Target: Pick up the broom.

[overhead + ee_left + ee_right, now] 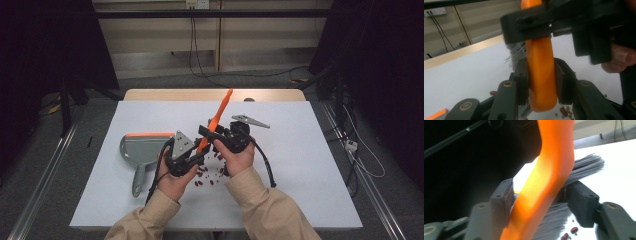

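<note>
Above the scattered beans point(210, 176) at the table's point(300, 165) near middle, your left gripper point(541, 82) clamps the orange brush point(216, 122). Your right gripper point(539, 202) brackets its handle, jaws seemingly not pressing. Light, stiff and likely slick plastic: grip the handle, not the soft bristles point(584, 167). The dustpan point(142, 150) lies left.

Pretty plain setup here. A wooden table point(215, 94) sits mid-frame, topped with a big pale grey-white sheet point(310, 165) that leaves a strip of wood showing along the far edge. Grey floor point(75, 165) all around, with metal rails point(42, 182) running diagonally down both lower sides. At the top of the frame there's a beige wall point(160, 35) with a horizontal dark bar point(210, 14) across it and a wall socket point(196, 4) at the top centre, black cables point(200, 60) dangling down to the floor. Dark curtains point(55, 45) block off the upper left and upper right corners. Lighting is soft and even, nothing harsh.
</note>
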A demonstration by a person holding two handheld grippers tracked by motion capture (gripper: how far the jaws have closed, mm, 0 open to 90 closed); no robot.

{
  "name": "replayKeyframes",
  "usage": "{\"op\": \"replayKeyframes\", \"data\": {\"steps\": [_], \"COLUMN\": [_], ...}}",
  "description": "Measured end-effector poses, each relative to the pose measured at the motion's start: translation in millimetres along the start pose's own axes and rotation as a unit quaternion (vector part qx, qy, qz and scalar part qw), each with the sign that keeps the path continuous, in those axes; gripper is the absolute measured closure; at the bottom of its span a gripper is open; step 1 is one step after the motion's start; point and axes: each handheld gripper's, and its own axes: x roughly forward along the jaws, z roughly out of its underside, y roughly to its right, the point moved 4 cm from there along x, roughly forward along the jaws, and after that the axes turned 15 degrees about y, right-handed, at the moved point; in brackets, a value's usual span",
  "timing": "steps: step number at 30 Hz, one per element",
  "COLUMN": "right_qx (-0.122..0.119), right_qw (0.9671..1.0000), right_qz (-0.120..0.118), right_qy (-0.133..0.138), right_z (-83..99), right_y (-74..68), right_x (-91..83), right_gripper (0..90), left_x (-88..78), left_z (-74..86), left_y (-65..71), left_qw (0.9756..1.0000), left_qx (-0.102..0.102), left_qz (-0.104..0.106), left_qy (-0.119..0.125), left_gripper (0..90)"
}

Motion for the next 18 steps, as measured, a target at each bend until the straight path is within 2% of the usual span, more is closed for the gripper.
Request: {"op": "replayKeyframes", "data": {"steps": [1, 2, 3, 4, 5, 6, 8, 10, 11, 14, 16, 18], "right_qx": [0.009, 0.036, 0.036, 0.052, 0.052, 0.025, 0.022, 0.016, 0.007, -0.044, -0.049, -0.063], "right_qw": [0.9999, 0.9993, 0.9993, 0.9985, 0.9984, 0.9996, 0.9997, 0.9998, 0.9999, 0.9988, 0.9983, 0.9971], "right_qz": [0.003, -0.001, -0.001, -0.006, -0.014, -0.005, -0.002, 0.006, 0.004, 0.01, 0.007, 0.018], "right_qy": [-0.004, -0.01, -0.01, -0.015, -0.015, -0.011, -0.01, -0.01, -0.01, -0.021, -0.029, -0.039], "right_z": [-0.1, -1.0, -1.0, -1.0, -1.4, -3.2, -6.0, -10.1, -12.8, -22.4, -27.7, -31.9], "right_y": [-0.2, 0.4, 0.4, 2.1, 5.1, 7.9, 17.3, 26.9, 30.6, 40.4, 48.5, 57.3], "right_x": [0.5, 0.0, 0.0, 0.4, 0.8, 1.0, -0.5, -4.2, -6.5, -15.7, -21.7, -27.8], "right_gripper": [48.1, 61.3, 61.3, 68.3, 70.3, 71.0, 71.1, 71.0, 71.1, 71.0, 71.0, 71.0], "left_x": [0.9, 2.2, 3.4, 3.3, 2.6, 2.1, 0.1, -2.7, -4.3, -8.9, -11.2, -12.8], "left_z": [0.3, 1.0, 1.9, 1.7, 0.7, 0.1, 0.9, 1.5, 1.0, -1.1, -0.9, 0.3], "left_y": [0.0, -0.8, -1.9, -2.7, -3.3, -4.4, -9.4, -14.7, -18.1, -27.0, -32.0, -36.5], "left_qw": [1.0, 1.0, 1.0, 0.9997, 0.9996, 0.9996, 0.9989, 0.9985, 0.9981, 0.9973, 0.9969, 0.9958], "left_qx": [0.003, 0.004, -0.003, -0.016, -0.018, -0.014, -0.033, -0.04, -0.045, -0.055, -0.052, -0.06], "left_qz": [-0.002, -0.006, -0.002, 0.016, 0.02, 0.022, 0.033, 0.037, 0.041, 0.05, 0.058, 0.069], "left_qy": [0.0, 0.0, -0.002, 0.003, 0.009, 0.007, 0.003, 0.001, 0.002, 0.006, 0.005, 0.002], "left_gripper": [65.3, 59.8, 59.8, 60.0, 69.8, 62.8, 58.6, 53.6, 50.7, 40.6, 35.5, 30.4]}}
